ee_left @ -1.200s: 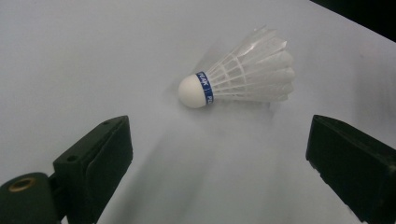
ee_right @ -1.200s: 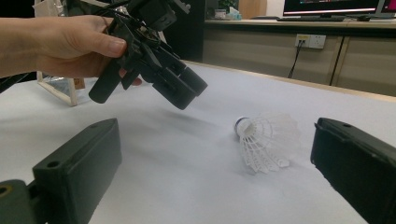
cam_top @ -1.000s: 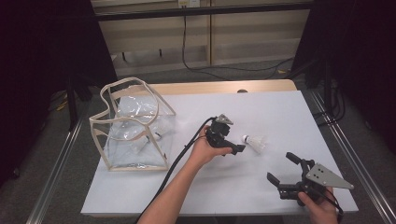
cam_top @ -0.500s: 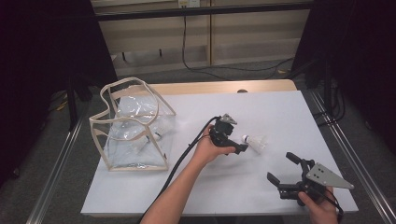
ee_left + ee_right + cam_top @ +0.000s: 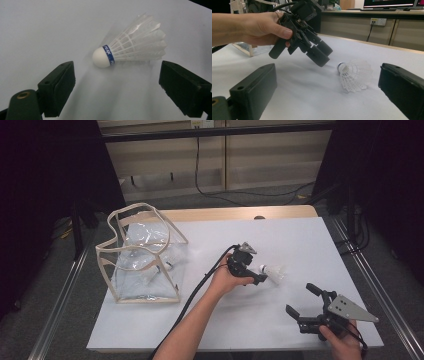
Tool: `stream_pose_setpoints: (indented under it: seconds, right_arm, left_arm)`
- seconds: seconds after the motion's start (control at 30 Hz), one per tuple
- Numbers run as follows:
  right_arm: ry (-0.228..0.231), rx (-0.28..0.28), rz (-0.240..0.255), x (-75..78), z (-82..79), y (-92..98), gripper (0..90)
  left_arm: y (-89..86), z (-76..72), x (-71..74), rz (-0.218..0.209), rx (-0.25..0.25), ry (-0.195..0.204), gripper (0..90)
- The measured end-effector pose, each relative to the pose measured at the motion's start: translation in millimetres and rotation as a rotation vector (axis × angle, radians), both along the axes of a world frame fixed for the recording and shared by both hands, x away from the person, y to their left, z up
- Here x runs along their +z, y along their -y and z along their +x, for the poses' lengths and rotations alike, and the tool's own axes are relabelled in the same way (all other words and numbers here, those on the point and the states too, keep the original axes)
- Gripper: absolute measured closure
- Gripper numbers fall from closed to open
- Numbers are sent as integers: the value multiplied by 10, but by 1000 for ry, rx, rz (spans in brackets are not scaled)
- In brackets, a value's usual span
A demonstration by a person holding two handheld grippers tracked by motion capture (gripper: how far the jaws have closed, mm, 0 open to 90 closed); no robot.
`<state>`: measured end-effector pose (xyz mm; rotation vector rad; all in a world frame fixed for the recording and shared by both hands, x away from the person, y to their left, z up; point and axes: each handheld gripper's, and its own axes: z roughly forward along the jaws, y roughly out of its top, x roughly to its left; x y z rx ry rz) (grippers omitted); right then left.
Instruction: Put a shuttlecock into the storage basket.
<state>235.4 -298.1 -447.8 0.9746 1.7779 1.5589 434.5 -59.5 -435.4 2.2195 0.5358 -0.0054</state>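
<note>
A white feather shuttlecock [image 5: 273, 272] with a blue band lies on its side on the white table [image 5: 300, 235], right of centre. My left gripper [image 5: 260, 278] tilts down at it from the left, open. Its jaws have just been closing a little. In the left gripper view the shuttlecock [image 5: 130, 51] lies just ahead of the left gripper [image 5: 116, 75], cork end nearest, and neither pad touches it. My right gripper [image 5: 300, 299] rests open near the front right corner. In the right gripper view the right gripper [image 5: 328, 83] faces the shuttlecock [image 5: 353, 73] and the left gripper [image 5: 319, 53].
A clear plastic bag [image 5: 142, 255] with cream trim stands open at the table's left, with white items inside that I cannot make out. The left gripper's black cable [image 5: 195, 295] runs along the forearm to the front edge. Metal rails flank the table.
My left gripper has edged right, closer to the shuttlecock. The shuttlecock and my right gripper have stayed in place.
</note>
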Motion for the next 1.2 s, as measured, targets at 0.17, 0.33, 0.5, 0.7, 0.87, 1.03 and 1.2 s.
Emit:
stream_pose_setpoints:
  seconds: [0.17,0.33,0.5,0.7,0.87,1.03,1.2]
  right_arm:
    - [1,-2,-2,1,-2,3,18]
    - [1,-1,0,2,-3,7,17]
    - [0,0,-1,3,-3,6,17]
    - [0,-1,1,3,-3,9,18]
    - [0,0,3,3,-5,17,17]
    - [-2,-1,2,3,-4,18,17]
    - [-3,-2,0,0,-2,19,17]
  left_arm:
    - [43,21,-19,9,0,0,150]
    - [82,35,-46,14,-7,3,157]
    - [126,43,-68,19,-12,2,163]
    - [172,51,-79,14,-25,9,174]
    - [191,59,-95,25,-29,11,174]
    - [209,60,-119,11,-35,8,181]
    - [218,53,-120,14,-40,18,205]
